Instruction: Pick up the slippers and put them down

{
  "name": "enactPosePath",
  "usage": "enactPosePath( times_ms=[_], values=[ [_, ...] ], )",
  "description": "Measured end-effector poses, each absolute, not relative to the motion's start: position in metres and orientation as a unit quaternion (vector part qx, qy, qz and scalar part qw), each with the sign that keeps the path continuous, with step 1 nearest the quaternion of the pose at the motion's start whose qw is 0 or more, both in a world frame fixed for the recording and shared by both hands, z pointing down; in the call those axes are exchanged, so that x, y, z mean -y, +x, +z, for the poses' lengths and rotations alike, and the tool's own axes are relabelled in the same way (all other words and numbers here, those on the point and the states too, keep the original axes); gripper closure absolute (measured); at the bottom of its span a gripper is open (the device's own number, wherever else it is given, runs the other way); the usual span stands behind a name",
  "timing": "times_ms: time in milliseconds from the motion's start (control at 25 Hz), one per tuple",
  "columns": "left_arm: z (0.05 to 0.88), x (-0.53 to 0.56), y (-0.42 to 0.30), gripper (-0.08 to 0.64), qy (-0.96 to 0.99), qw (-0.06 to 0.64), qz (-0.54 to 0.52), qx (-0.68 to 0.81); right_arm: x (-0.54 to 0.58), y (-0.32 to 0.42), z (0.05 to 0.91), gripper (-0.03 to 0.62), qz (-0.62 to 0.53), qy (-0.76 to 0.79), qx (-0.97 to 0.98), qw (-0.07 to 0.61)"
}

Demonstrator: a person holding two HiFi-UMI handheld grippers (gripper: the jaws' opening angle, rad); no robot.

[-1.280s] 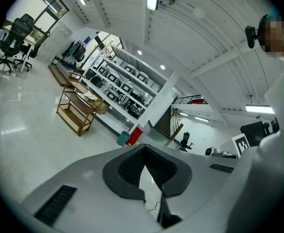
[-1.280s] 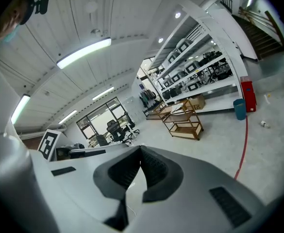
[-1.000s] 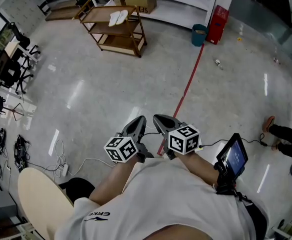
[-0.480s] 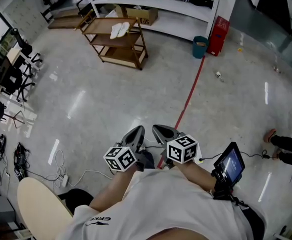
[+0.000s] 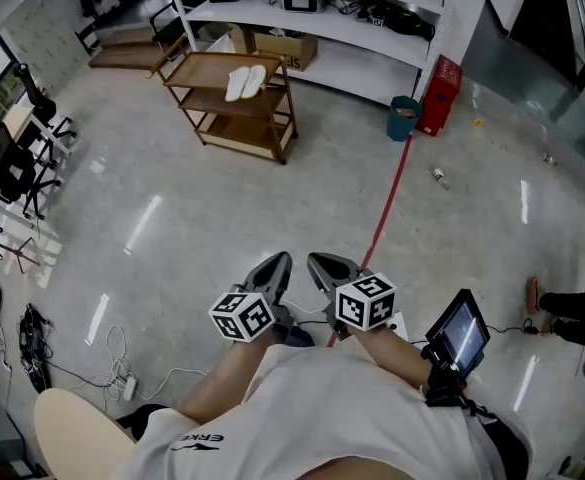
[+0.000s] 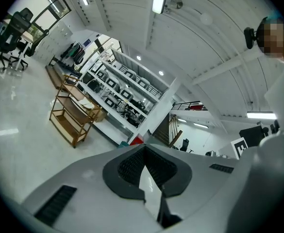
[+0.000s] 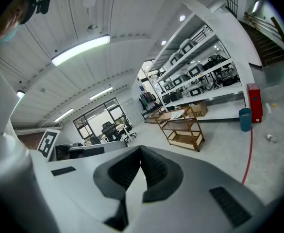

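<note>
**Left hand-held gripper (image 5: 277, 261) and right hand-held gripper (image 5: 315, 261) closed on nothing, slippers (image 5: 244, 82) far off**

Both are held side by side near the person's chest, jaws pressed together. Beyond them a red floor line (image 5: 382, 220) runs away. Well apart, the white slippers lie on the top shelf of a wooden cart (image 5: 277, 118).

Glossy grey floor (image 5: 172, 188), red floor line (image 5: 379, 218), wooden cart (image 5: 234, 135), white shelving (image 5: 344, 65)
</note>
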State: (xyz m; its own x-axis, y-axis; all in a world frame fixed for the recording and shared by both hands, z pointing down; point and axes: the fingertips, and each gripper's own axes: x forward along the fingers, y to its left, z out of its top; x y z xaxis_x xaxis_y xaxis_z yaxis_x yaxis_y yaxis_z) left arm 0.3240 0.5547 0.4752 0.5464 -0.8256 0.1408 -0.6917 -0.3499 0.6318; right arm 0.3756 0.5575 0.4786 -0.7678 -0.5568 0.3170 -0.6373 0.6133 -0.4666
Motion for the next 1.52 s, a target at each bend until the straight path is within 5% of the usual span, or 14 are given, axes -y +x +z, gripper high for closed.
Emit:
enactPosePath(
  times_ms=[600,1520],
  values=[
    [0.483,-0.486,0.197,0.557,0.809,0.337,-0.093,0.473,-0.481,0.243,0.48,0.588,0.274,0.327,0.9,0.083],
    [0.486,-0.4,0.104,0.557,0.758,0.346,-0.144,0.534,-0.388,0.154,0.492,0.588,0.274,0.272,0.914,0.127]
  ],
)
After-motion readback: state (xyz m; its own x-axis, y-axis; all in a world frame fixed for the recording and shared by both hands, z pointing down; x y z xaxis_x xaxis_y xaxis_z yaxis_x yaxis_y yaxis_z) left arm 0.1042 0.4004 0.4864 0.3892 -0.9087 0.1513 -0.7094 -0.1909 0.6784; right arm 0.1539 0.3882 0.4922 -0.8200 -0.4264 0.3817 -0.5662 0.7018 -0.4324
